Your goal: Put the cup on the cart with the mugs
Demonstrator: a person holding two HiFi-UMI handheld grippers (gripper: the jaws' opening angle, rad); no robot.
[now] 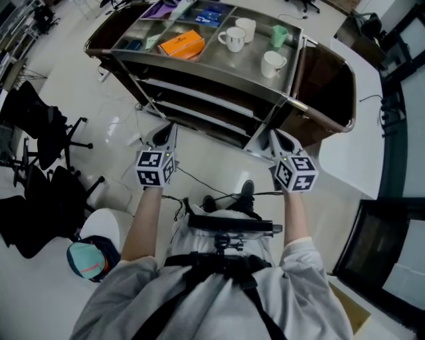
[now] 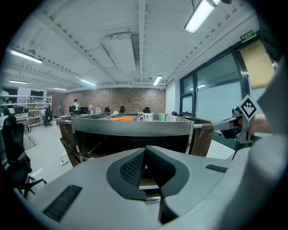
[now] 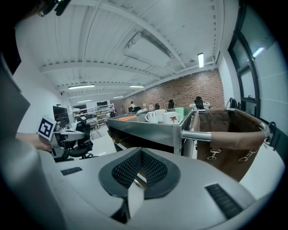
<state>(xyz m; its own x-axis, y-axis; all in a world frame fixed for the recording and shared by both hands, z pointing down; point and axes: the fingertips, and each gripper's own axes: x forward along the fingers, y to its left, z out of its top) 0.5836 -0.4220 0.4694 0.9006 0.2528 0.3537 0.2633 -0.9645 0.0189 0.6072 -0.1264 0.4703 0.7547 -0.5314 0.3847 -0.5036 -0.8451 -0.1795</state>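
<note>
A steel cart (image 1: 219, 86) stands in front of me. On its top tray a green cup (image 1: 279, 34) stands upright near three white mugs (image 1: 233, 38); the right gripper view shows the mugs (image 3: 164, 117) and, behind them, the green cup (image 3: 180, 110). My left gripper (image 1: 165, 131) hangs shut and empty before the cart's front left. My right gripper (image 1: 274, 137) is level with it at the front right corner post, jaws together, nothing held. Seen from their own cameras, the left gripper (image 2: 145, 151) and right gripper (image 3: 141, 152) both face the cart's side.
An orange box (image 1: 181, 44) and blue packets (image 1: 210, 13) lie in the cart's left compartments. Brown bags (image 1: 330, 86) hang at the cart's ends. Black office chairs (image 1: 40, 133) stand left, a white table (image 1: 358, 139) right. Cables (image 1: 199, 182) run on the floor by my feet.
</note>
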